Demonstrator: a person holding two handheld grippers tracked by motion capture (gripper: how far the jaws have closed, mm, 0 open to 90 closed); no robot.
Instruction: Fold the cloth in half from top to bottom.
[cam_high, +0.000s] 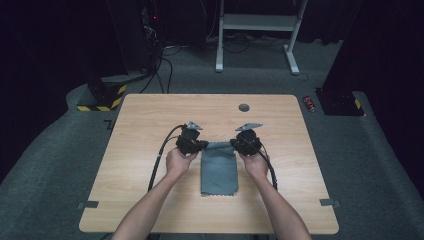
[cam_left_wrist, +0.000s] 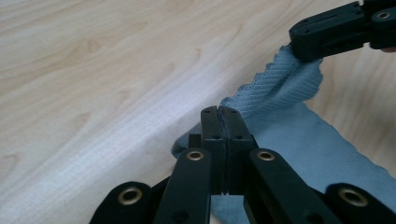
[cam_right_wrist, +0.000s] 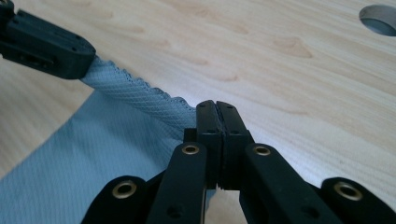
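While both hand-held grippers (cam_high: 206, 145) (cam_high: 235, 144) pinch the grey cloth's (cam_high: 219, 172) far corners, jaws hide the nipped edges.

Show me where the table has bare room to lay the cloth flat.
Bare wood lies left of the left gripper to the table edge, right of the right gripper, and beyond both up to the grommet hole. Crowded: the middle, where both grippers pinch the grey cloth.

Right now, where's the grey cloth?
High view: the grey cloth lies mid-table on the wooden table, between both hands, its far edge pinched by the left gripper and right gripper.
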